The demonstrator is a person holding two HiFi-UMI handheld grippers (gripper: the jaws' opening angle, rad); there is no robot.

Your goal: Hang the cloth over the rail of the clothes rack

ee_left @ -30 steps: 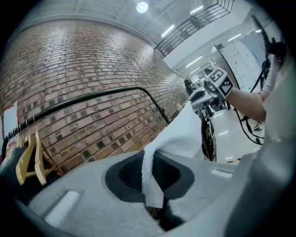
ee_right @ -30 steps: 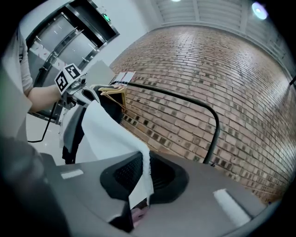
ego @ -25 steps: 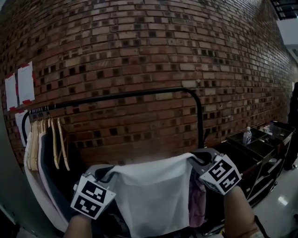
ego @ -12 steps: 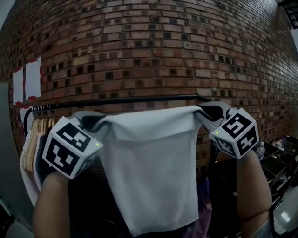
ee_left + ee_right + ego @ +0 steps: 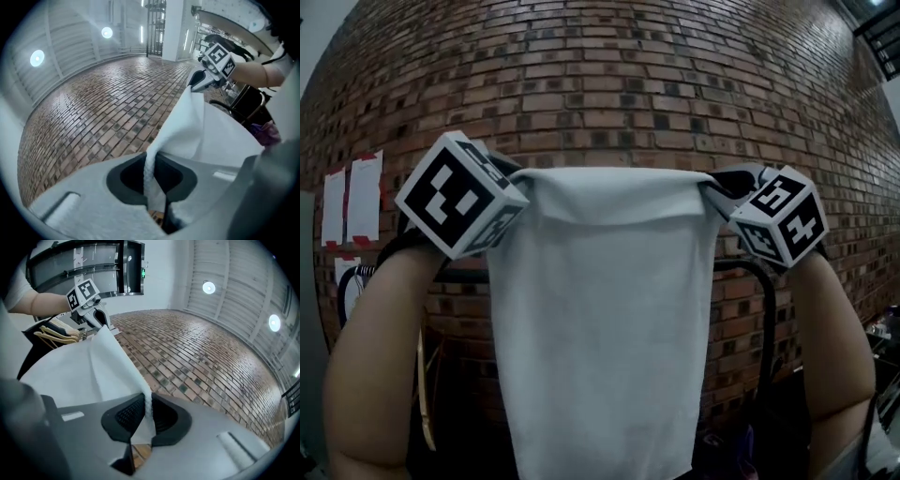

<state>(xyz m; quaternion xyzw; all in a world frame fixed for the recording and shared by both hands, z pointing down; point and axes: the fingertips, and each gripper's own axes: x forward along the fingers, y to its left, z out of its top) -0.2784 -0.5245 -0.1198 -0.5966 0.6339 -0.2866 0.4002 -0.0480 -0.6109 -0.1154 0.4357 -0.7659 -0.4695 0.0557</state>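
Observation:
A white cloth point(image 5: 600, 319) hangs spread between both grippers, held up high in front of the brick wall. My left gripper point(image 5: 520, 183) is shut on its top left corner, and the cloth edge point(image 5: 152, 159) runs down between the jaws point(image 5: 152, 183). My right gripper point(image 5: 717, 187) is shut on the top right corner, with the cloth point(image 5: 147, 404) pinched there too point(image 5: 147, 416). The black rail of the clothes rack point(image 5: 748, 265) shows below and behind the cloth's top edge, at the right; the cloth hides most of it.
The brick wall point(image 5: 609, 84) fills the background. Paper sheets point(image 5: 352, 202) are taped to it at the left. Wooden hangers point(image 5: 56, 333) with clothes hang at the rack's left end, and one hanger point(image 5: 424, 384) shows beside my left forearm. The rack's right post point(image 5: 766, 328) drops by my right arm.
Both grippers have lifted the cloth from below the rail to well above it. The cloth stays stretched between them, and the rail now sits lower in the head view.

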